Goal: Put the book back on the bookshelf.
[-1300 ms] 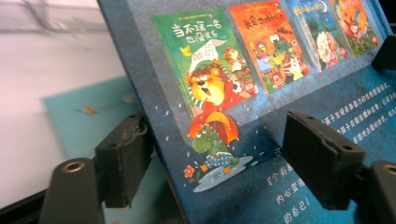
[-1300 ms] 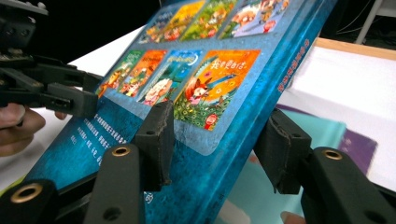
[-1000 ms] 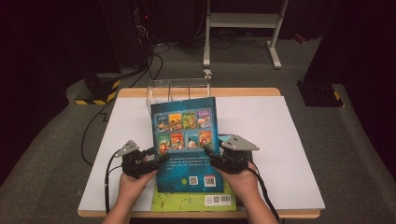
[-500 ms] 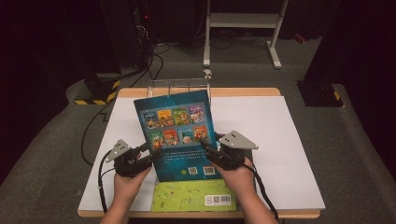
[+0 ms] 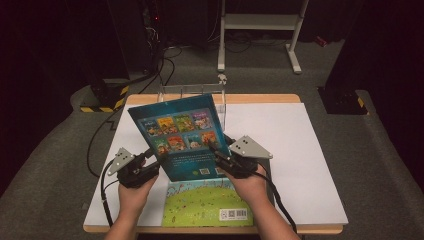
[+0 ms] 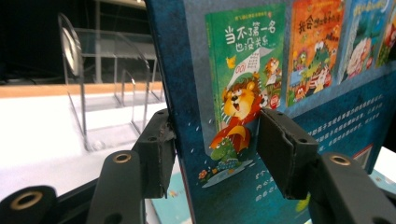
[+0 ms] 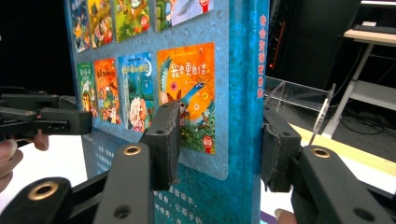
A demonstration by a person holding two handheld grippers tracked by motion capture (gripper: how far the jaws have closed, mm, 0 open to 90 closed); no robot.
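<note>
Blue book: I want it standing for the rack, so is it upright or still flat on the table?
Lifted and tilted, nearly upright. The blue book hangs above the green book, clamped at its sides by the left gripper and right gripper.

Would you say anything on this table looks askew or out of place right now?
The blue book is held off the table at a slant, its top leaning left, gripped at its edges by the left gripper and right gripper. The green book lies flat near the front edge, the clear rack stands upright. Nothing looks damaged.
</note>
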